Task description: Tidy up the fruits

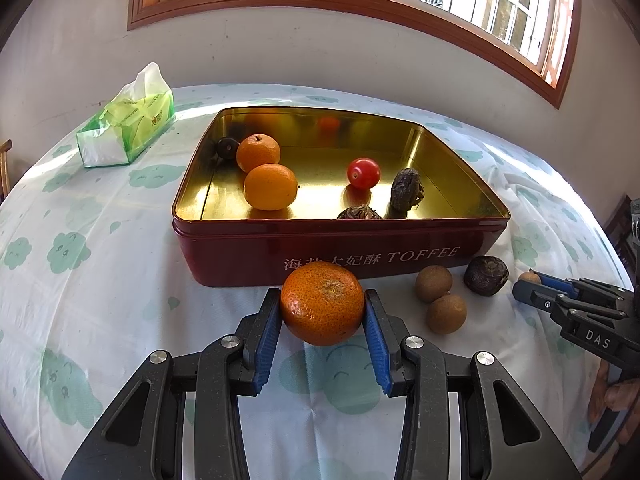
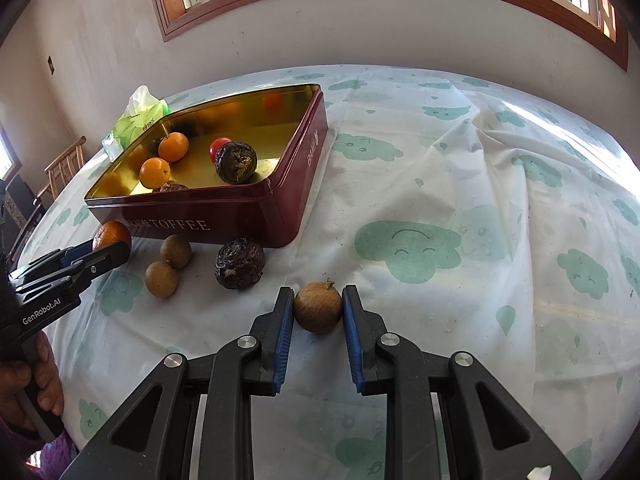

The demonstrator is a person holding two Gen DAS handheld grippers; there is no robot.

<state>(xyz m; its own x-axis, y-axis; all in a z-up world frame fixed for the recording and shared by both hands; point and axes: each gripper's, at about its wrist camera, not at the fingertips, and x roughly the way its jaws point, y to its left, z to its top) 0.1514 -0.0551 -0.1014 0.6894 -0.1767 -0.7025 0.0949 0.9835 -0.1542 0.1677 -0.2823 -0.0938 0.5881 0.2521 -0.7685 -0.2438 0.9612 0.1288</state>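
Tangerine [image 1: 322, 303] pinched in left fingers [image 1: 267, 320] near tin [image 1: 340, 254] wall, right fingers [image 2: 282, 320] flanking longan [image 2: 318, 307]

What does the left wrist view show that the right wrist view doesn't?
Only the left wrist view shows the left gripper shut on the orange from close up, and a small dark fruit in the tin's far corner. Only the right wrist view shows the right gripper closed around a brown longan, and a wooden chair. Both show the red toffee tin, two loose longans and the tissue pack.

Glossy metal tin [image 1: 224, 256] — dimpled orange [image 1: 322, 303]
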